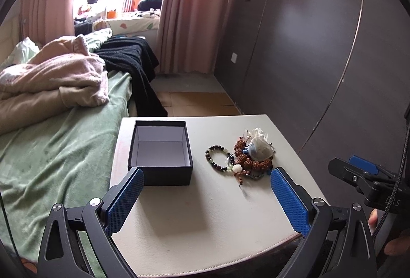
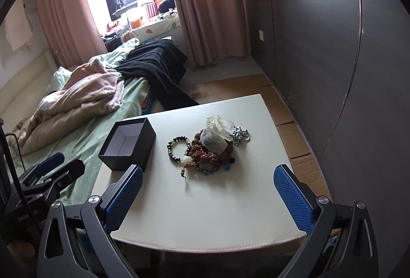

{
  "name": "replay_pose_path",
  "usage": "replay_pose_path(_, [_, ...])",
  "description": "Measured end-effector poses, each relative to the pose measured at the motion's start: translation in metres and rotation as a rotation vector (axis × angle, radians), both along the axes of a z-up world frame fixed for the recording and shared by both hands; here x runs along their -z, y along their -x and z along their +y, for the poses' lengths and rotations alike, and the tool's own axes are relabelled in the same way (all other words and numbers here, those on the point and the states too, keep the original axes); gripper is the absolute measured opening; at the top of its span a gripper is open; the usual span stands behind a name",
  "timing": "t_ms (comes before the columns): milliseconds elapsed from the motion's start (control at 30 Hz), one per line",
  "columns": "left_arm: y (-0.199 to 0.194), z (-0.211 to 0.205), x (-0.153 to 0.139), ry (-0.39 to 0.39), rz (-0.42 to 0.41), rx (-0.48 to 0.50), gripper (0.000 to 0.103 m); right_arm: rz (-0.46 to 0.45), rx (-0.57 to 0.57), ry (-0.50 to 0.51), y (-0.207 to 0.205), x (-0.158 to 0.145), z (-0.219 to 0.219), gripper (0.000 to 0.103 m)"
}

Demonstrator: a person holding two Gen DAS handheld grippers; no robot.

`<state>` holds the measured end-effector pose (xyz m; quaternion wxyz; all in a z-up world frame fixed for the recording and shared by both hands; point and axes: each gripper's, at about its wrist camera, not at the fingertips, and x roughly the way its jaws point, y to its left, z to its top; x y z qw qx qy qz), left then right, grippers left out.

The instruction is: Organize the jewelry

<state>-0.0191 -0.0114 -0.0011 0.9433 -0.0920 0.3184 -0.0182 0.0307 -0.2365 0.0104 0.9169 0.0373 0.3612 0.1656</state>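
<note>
Left wrist view: black box (image 1: 160, 152), lidless and bare inside, at 11 o'clock on the desk (image 1: 205, 214); jewelry heap (image 1: 243, 155) at 1 o'clock. Risk, judged: strands overlap, so lifting one may drag others off the desk. Left tool (image 1: 206, 197) released, level, low over the near edge. Right tool (image 2: 207, 197) released, angled down, heap at 12 o'clock.

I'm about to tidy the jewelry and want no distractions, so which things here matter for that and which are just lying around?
For the job:
- open black box, nothing in it
- beaded bracelet
- jewelry pile beside it
- left gripper and right gripper, both open

Just lying about:
- blankets on the bed
- black garment
- curtains
</note>
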Motion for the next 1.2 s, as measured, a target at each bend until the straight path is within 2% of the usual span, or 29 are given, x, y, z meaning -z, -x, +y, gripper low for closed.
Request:
replay_pose_path(533, [-0.0048,0.0098,-0.0001,0.01,-0.002,-0.034,0.099,-0.022,0.022,0.033,-0.0011,-0.0013,0.0044,0.103])
replay_pose_path(1200, [-0.0055,0.008,0.0045,-0.034,0.0,-0.05,0.099,-0.011,0.01,0.025,0.0025,-0.0026,0.0054,0.103])
